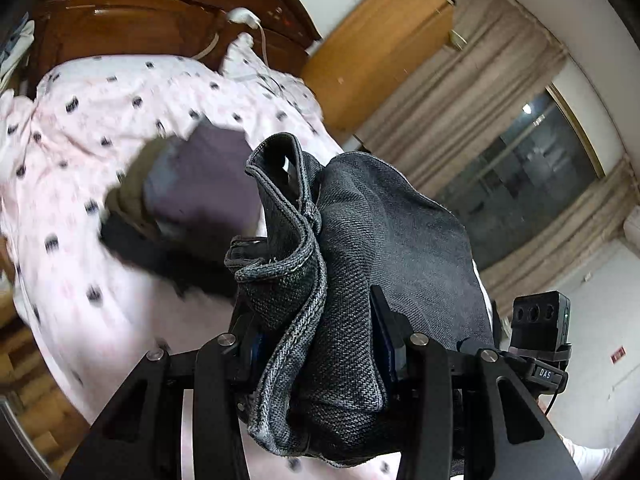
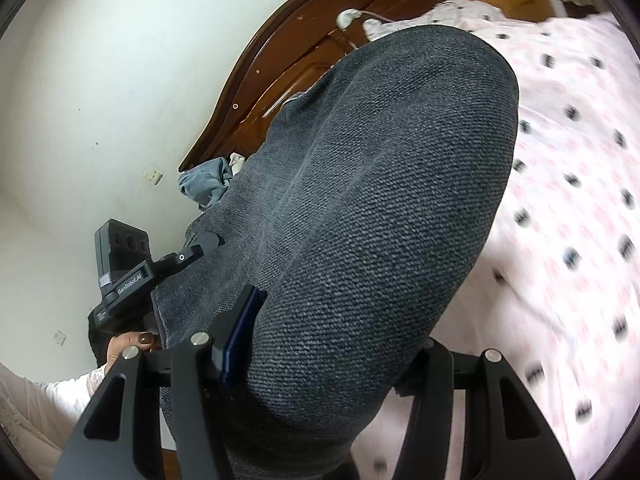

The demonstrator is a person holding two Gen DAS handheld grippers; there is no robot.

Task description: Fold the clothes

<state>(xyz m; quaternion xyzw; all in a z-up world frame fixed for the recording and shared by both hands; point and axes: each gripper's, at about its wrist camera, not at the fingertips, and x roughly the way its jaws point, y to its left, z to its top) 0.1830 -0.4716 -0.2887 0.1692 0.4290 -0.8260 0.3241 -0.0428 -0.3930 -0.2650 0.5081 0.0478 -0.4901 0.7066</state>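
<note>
A pair of dark grey denim jeans (image 1: 360,264) hangs bunched above the bed, held by both grippers. In the left wrist view my left gripper (image 1: 316,332) is shut on the waistband end, where a belt loop and a stitched seam stick up between the fingers (image 1: 384,320). In the right wrist view my right gripper (image 2: 328,344) is shut on a thick rounded fold of the jeans (image 2: 372,200). The blue pad of one of its fingers (image 2: 240,332) presses the cloth, and the other finger is hidden under it. The left gripper's body (image 2: 128,272) shows at the left, with a person's hand (image 2: 128,346) on it.
The bed carries a pale pink sheet (image 1: 92,128) with dark spots. On it lies a blurred stack of purple, khaki and black clothes (image 1: 188,196). A brown wooden headboard (image 2: 296,60) with a white charger (image 2: 346,18) stands behind, with blue-grey cloth (image 2: 204,184) beside it. A wooden cabinet (image 1: 380,40) and curtains (image 1: 480,80) stand further off.
</note>
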